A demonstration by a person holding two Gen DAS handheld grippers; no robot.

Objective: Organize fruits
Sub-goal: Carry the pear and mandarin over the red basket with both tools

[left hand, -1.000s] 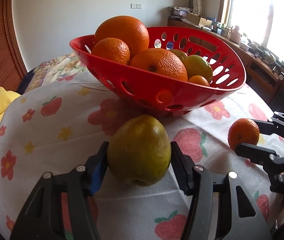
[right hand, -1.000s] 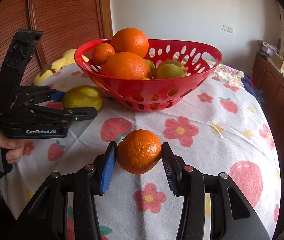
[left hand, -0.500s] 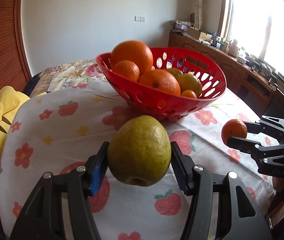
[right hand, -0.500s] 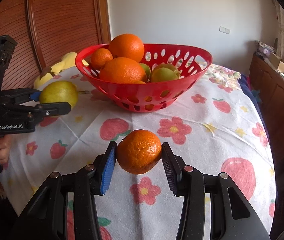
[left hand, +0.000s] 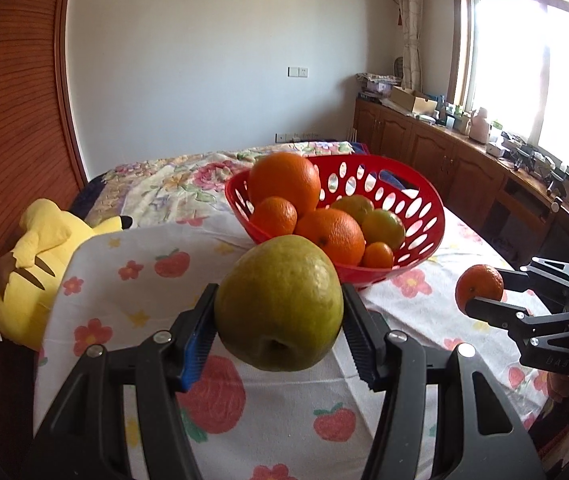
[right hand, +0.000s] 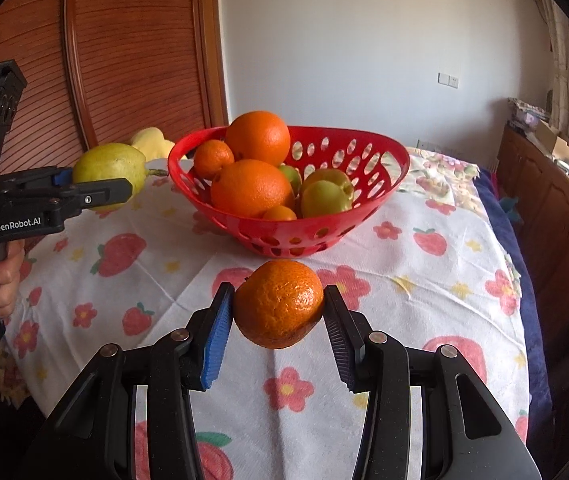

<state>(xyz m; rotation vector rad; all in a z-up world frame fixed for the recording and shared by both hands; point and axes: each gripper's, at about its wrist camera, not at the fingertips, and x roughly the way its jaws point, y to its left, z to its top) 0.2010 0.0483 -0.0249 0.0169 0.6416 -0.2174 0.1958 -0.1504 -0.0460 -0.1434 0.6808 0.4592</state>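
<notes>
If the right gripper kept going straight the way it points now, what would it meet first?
Most likely the red basket: its near wall lies directly beyond the right gripper and its held tangerine, though depth is unclear.

Green-yellow pear (left hand: pixel 280 304) held off the desk (right hand: pixel 424 280), stem end away, blossom end facing back. Small orange mandarin (right hand: pixel 278 304) likewise lifted above the cloth. Red perforated basket (right hand: pixel 364 200) mid-desk, piled with oranges (right hand: pixel 250 188), mandarins and greenish fruit.

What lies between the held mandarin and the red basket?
Only bare flowered tablecloth between mandarin and red basket, shown in the right wrist view.
</notes>
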